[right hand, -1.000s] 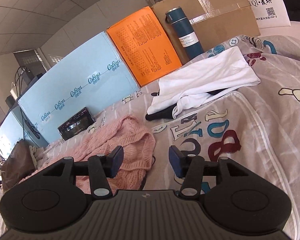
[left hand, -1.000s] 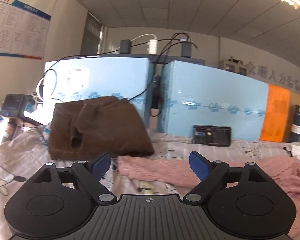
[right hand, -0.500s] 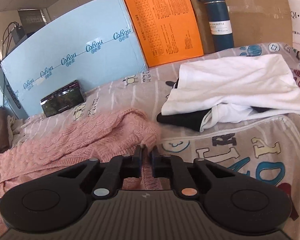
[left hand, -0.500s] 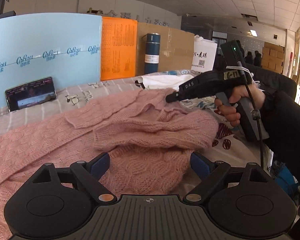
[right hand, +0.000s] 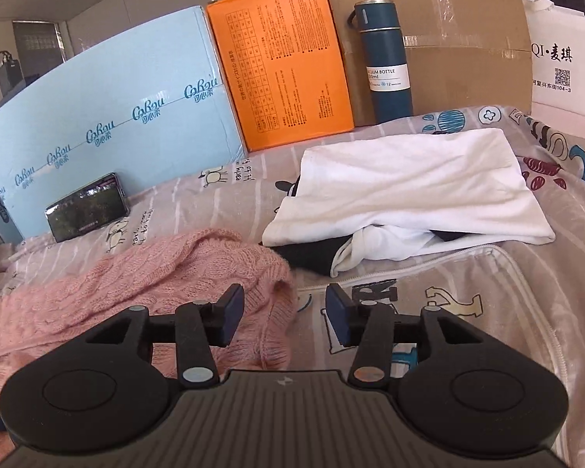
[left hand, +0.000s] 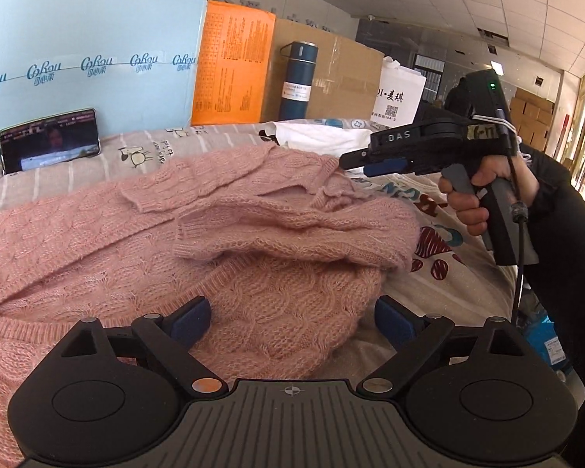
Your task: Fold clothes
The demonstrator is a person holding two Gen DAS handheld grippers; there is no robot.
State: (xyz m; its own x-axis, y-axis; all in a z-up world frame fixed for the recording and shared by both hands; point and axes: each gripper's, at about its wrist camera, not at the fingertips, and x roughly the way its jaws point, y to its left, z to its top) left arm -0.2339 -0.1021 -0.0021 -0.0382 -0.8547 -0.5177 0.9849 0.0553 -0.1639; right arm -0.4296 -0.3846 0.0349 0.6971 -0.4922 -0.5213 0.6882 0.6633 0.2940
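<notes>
1. The pink sweater [left hand: 199, 241] lies crumpled on the printed bedsheet [right hand: 468, 312]. It stretches from your left side toward the right, long axis roughly across both views.
2. Your left gripper [left hand: 292, 318] hangs right over the sweater's near hem, jaws wide apart, nothing between the pads. Knit sits just ahead and below.
3. Your right gripper [right hand: 280, 312] sits at the sweater's right end. Its jaws are opening. A fold of pink knit lies by the left pad, not pinched.
4. Judgement: each hand is already near its own end of the sweater, and the left has more fabric under it.
5. A white garment [right hand: 409, 195] lies folded beyond the right gripper, apart from the sweater.
6. Writing: "CoRou" repeated on the blue box [right hand: 117, 117]; "VACUUM BOTTLE" on the flask [right hand: 386, 62]; "QI·麦琪" and a QR code on the white bag [right hand: 557, 54]; "DAS" on the right gripper's body in the left view.
7. A phone [left hand: 48, 138] leans against the blue box, screen lit.
</notes>
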